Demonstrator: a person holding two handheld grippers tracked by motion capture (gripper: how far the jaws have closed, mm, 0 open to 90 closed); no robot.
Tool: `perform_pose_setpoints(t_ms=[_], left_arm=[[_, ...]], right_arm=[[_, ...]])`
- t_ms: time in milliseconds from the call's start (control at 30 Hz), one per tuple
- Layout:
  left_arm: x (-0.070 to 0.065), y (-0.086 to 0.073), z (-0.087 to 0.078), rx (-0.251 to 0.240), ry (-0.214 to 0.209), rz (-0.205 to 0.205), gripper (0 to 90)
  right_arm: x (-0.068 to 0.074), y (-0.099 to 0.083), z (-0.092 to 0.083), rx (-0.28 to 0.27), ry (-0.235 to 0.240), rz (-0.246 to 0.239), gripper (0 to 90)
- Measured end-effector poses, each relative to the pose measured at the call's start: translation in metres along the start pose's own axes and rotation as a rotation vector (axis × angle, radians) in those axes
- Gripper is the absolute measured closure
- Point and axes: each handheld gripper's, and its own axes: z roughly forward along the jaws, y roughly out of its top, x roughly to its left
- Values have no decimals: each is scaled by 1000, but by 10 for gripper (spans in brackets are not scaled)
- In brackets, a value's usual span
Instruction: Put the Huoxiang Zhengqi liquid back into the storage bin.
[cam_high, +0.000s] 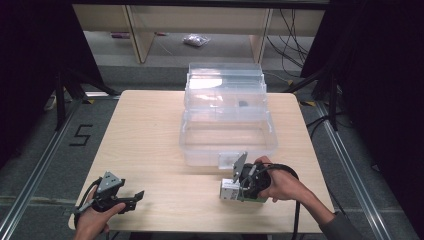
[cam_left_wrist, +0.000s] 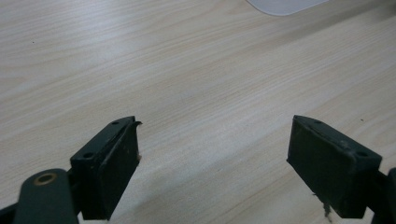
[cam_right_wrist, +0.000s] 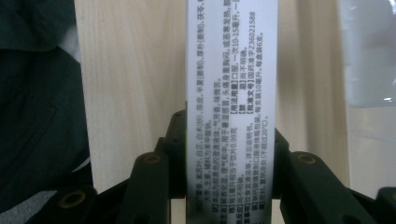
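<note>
- On the light wooden table (cam_high: 150, 150), at the middle and toward its far edge, stands a large clear plastic storage box (cam_high: 225, 130) with its lid raised at the back; tiered clear trays sit in its upper part, and a small dark item lies in one of them, too small to make out.
- At the near right of the table, just in front of the box, the person's right hand (cam_high: 280, 182) holds the right gripper (cam_high: 235, 189), whose jaws are clamped on a small white carton (cam_right_wrist: 231, 93).
- In the right gripper view the carton rises upright between the two black jaws, which press on its two sides; rows of small black print run along the face turned to the camera.
- In the high view the carton (cam_high: 229, 190) sits low over the table, near the front wall of the box; whether it rests on the wood I cannot tell.
- At the near left corner the left hand (cam_high: 92, 220) holds the left gripper (cam_high: 136, 197) low over bare wood, well apart from the carton and the box.
- In the left gripper view its jaws stand wide apart, with table grain between them.
</note>
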Motion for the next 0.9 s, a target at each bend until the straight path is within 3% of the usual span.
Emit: perform_pose_setpoints(t_ms=[100,133,167,233,433,467,533,567,600,667,767,867,900], left_arm=[[0,1,-1,3,0,6,158],[1,0,0,0,-6,4,159],[1,0,0,0,-5,4,158],[0,0,0,1,-3,4,158],[1,0,0,4,1,5,159],[1,0,0,-1,4,3,159],[1,0,-1,3,6,5,158],[1,0,-1,-1,7,0,159],[1,0,-1,0,6,1,158],[1,0,-1,4,3,6,158],[0,0,0,-1,2,0,158],[1,0,-1,7,-1,6,158],[0,0,0,0,0,1,158]], right_arm=[[-6,0,-7,-22,-6,-41,648],[-5,-1,-10,-18,-7,-22,648],[-7,0,-11,-34,-9,-36,648],[-6,0,-17,-29,-13,11,648],[-13,1,-30,-35,-7,4,647],[-16,2,-32,-33,-16,-33,648],[-18,3,-32,-31,-13,-43,648],[-21,3,-32,-41,-16,-76,647],[-18,4,-33,-39,-17,-24,648],[-23,5,-37,-43,-20,-69,648],[-24,5,-40,-43,-22,-75,648],[-23,6,-47,-47,-19,-31,648],[-27,7,-50,-56,-25,-61,648]])
